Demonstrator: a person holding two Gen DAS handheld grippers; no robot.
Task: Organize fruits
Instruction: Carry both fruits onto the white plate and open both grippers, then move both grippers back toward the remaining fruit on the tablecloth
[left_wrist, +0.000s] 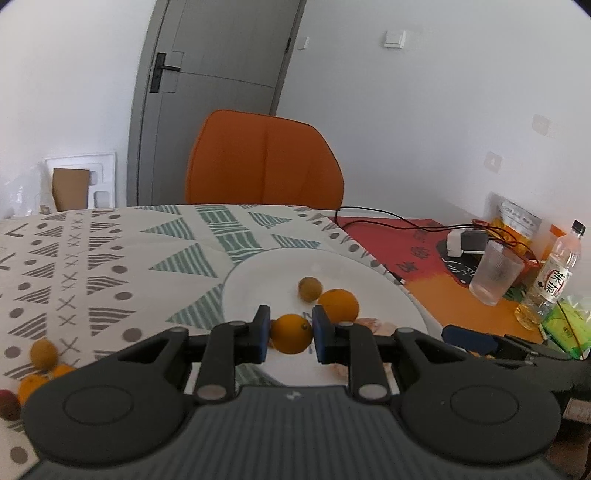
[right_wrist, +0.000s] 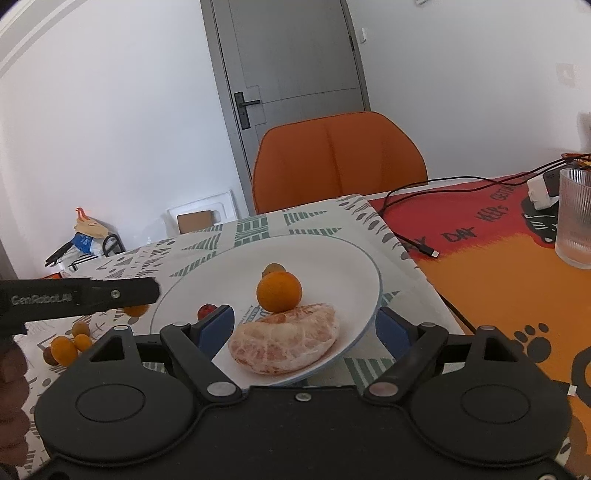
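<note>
The left gripper (left_wrist: 291, 334), black with blue pads, points slightly downward and is clamped on a small round orange fruit (left_wrist: 291, 333), one pad pressed to each side. The right gripper (right_wrist: 304, 326) (same black body, blue fingers (right_wrist: 216, 326)) tilts gently down with its jaws spread wide, gripping nothing. A hand (right_wrist: 11, 387) shows at the right wrist view's left edge.
</note>
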